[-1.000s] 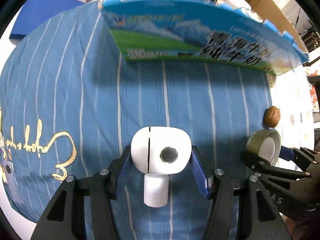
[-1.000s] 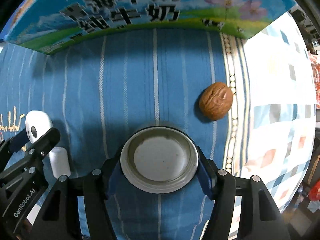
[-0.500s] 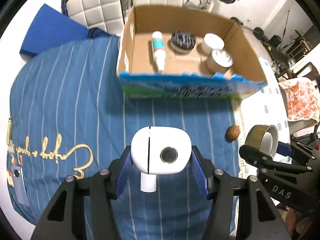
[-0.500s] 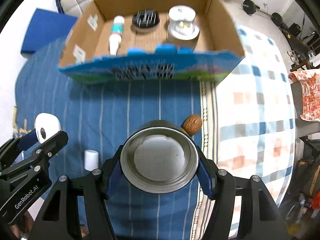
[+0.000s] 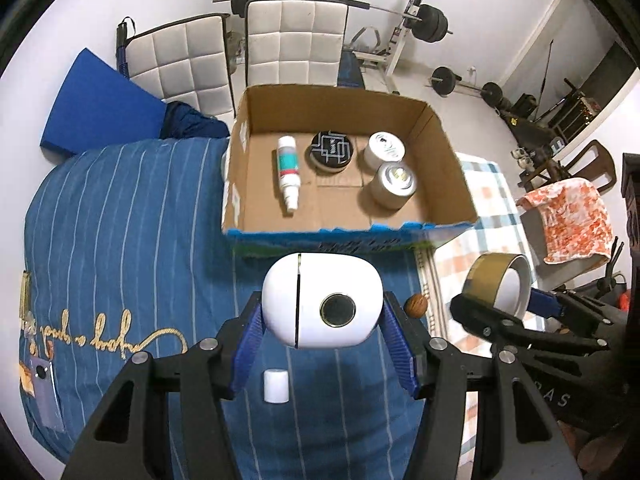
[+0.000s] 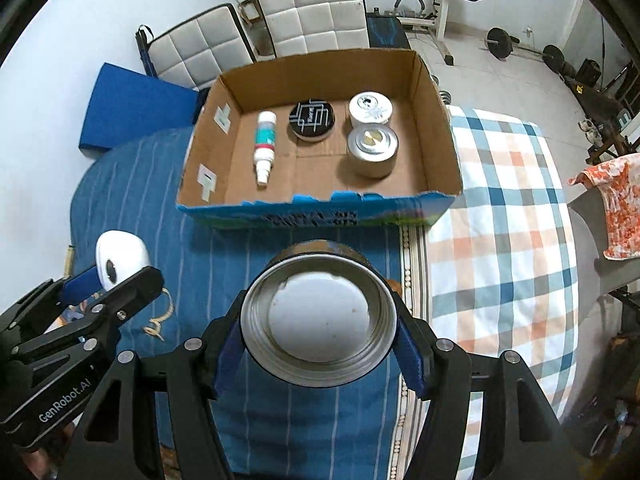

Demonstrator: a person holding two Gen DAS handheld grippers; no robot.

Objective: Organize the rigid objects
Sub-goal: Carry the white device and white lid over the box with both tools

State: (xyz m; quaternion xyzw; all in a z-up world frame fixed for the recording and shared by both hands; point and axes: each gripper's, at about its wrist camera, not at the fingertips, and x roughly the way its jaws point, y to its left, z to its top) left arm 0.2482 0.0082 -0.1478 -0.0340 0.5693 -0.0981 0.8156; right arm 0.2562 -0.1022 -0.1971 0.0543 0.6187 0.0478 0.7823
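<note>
A: Biggest first?
B: Bed w/ blue striped cover (image 5: 120, 208), checked sheet (image 6: 500, 208) on its 3 o'clock side. Cardboard box (image 5: 444, 148) at 12, open top; near wall's print too foreshortened to read.

A: In the box?
B: Spray bottle (image 5: 289, 172) lying flat at 9, black round tin (image 5: 332, 150) mid, two silver-lidded tins (image 5: 394, 184) at 3. Front half of the floor is bare, room to drop things in.

A: Tongs?
B: Left tongs (image 5: 322, 336) pinching a white rounded device (image 5: 322, 300), blue pads on both flanks. Right tongs (image 6: 318, 340) pinching a metal tin (image 6: 318, 316), open side toward cam; its outside is mostly hidden.

A: Small stuff?
B: White cap (image 5: 276, 386) on the cover at 6, under the left tongs. Walnut (image 5: 416, 306) at 3, by the cover's edge trim; in the right cam it's hidden behind the tin. Something flat at the cover's 8 o'clock edge, can't make out what.
</note>
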